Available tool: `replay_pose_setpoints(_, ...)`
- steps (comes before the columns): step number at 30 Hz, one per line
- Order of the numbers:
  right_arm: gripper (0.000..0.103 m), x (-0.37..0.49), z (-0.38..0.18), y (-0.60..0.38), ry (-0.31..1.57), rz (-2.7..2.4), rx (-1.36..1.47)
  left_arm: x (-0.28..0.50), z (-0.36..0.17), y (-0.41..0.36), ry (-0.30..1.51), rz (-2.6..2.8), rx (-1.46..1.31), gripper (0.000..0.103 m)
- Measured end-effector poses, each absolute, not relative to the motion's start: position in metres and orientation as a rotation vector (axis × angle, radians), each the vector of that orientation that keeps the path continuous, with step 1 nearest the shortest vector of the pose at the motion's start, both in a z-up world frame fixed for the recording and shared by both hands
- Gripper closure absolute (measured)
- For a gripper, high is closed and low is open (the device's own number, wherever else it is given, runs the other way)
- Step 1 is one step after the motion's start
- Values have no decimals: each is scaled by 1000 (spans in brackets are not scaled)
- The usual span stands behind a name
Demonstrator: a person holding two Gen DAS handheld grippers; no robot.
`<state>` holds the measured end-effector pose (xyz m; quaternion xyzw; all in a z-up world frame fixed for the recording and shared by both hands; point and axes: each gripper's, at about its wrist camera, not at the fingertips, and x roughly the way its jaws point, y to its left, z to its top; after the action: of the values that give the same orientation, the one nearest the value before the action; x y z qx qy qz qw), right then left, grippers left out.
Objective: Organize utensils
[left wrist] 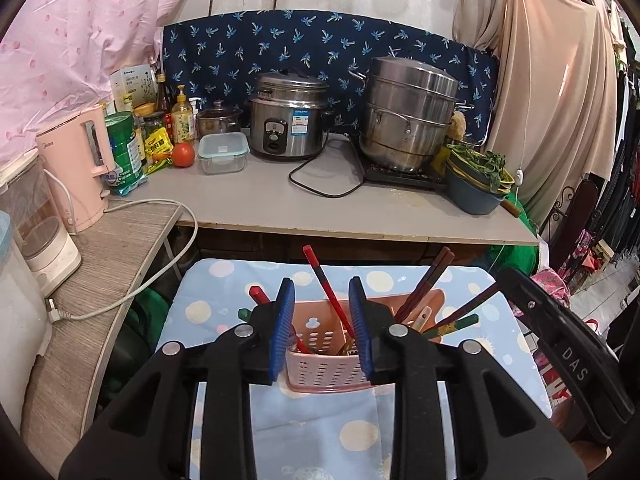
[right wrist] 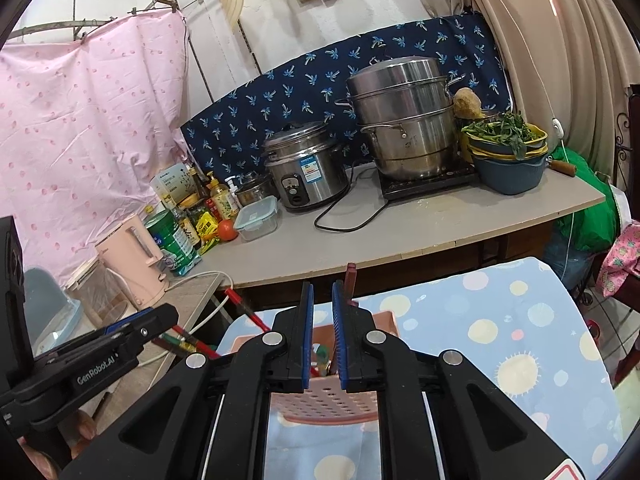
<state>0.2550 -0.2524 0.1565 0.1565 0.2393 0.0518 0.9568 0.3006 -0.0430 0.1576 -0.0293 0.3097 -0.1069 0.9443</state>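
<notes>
A pink perforated utensil basket (left wrist: 320, 372) stands on a blue dotted cloth (left wrist: 328, 432). It holds a red chopstick (left wrist: 326, 288), brown chopsticks (left wrist: 430, 280) and other utensils. My left gripper (left wrist: 321, 292) is open, its jaws either side of the red chopstick above the basket, not touching it. In the right wrist view the basket (right wrist: 324, 400) lies under my right gripper (right wrist: 322, 300), whose jaws stand a narrow gap apart with nothing between them. A brown chopstick (right wrist: 351, 280) rises just behind its right finger. Red chopsticks (right wrist: 244, 308) stick out at the left.
Behind the cloth stands a grey counter (left wrist: 360, 208) with a rice cooker (left wrist: 290, 120), steamer pot (left wrist: 412, 116), bowl of greens (left wrist: 476, 184), food box (left wrist: 222, 152), tomato and bottles. A pink kettle (left wrist: 80, 168) sits on a wooden shelf at left.
</notes>
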Motion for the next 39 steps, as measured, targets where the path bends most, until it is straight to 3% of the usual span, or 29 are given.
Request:
replay_pose_setpoints(6,89,226,152,-246,516,135,305,277,161,-38,611,-219,-65,69)
replay_pose_setpoints(10,85,205,145,-238,541,146,275,260,156,-34,617,-221,-70,68)
replay_pose_setpoints(23,84,156,119,-220,624,145,210,214,119,-27,688,-209,-77,68)
replay_pose_setpoints(28,77,143,113,-214,639,135,179,204,109,-28,710,-208,-75,67)
replay_pose_setpoints(30,76,139,112,-213,642,128,171,201,106,-28,714,-207,-75,64)
replay_pose_setpoints(32,74,136,111,-212,648,117,163,198,105,-29,713,-204,-77,54)
replay_pose_setpoints(39,58,130,112,-209,652,96,138,191,102,-30,717,-191,-71,43)
